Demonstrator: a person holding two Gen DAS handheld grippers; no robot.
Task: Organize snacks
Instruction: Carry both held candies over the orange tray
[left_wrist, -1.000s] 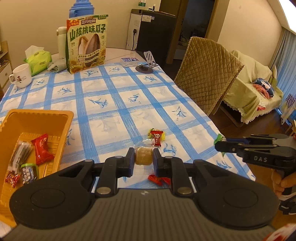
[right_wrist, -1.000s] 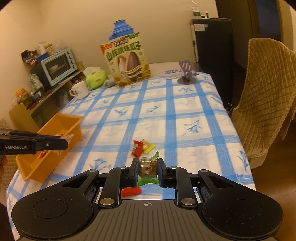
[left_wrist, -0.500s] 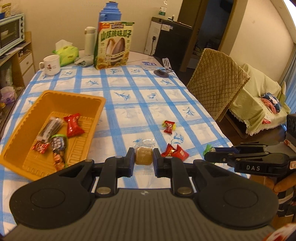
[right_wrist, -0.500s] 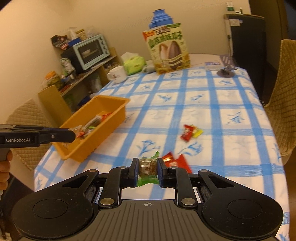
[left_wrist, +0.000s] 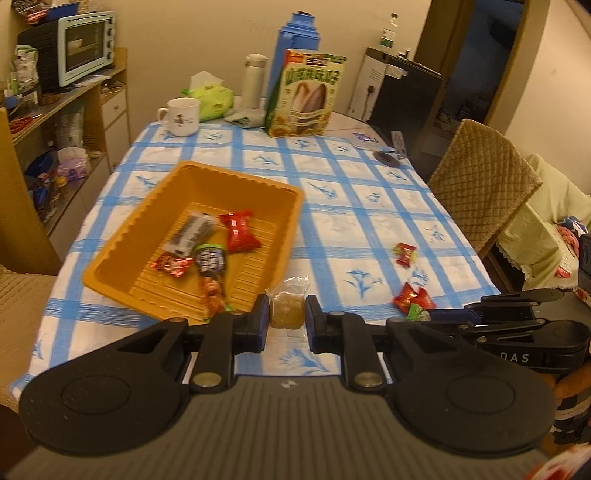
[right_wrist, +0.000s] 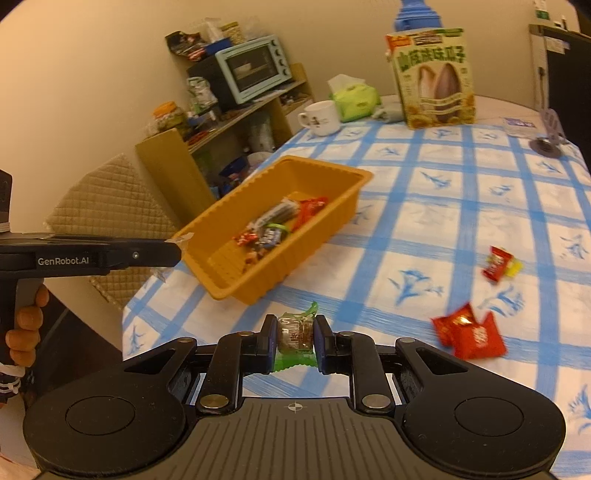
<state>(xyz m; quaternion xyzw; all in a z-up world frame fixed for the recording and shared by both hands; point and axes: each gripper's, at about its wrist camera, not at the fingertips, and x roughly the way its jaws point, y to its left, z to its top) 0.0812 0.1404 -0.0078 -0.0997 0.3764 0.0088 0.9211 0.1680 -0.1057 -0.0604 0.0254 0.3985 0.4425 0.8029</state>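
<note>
Your left claw (left_wrist: 287, 320) is clenched on a tan, clear-wrapped snack (left_wrist: 287, 312), its twisted wrapper end pointing away from you toward 12 o'clock, held above the blue-checked surface (left_wrist: 354, 206) just off the near right corner of the orange tray (left_wrist: 280, 236). Your right claw (right_wrist: 295, 338) grips a brown sweet in a green wrapper (right_wrist: 295, 332), its long axis running front to back between the pads, green ends showing at 12 and 6 o'clock.

From the right wrist view the tray (right_wrist: 332, 218) lies at 11 o'clock, its long axis slanting from near left to far right; inside it sit a red packet (left_wrist: 239, 232), a dark bar in clear wrap (left_wrist: 190, 232) and a few small sweets bunched toward the middle.

Loose on the surface, two red packets (right_wrist: 469, 332) lie touching at 2 o'clock of the right claw, and a small red-and-yellow candy (right_wrist: 498, 261) sits farther out, apart from them. A sunflower-seed box (left_wrist: 304, 99) stands upright at the far end, a white mug (left_wrist: 183, 116) to its left.
</note>
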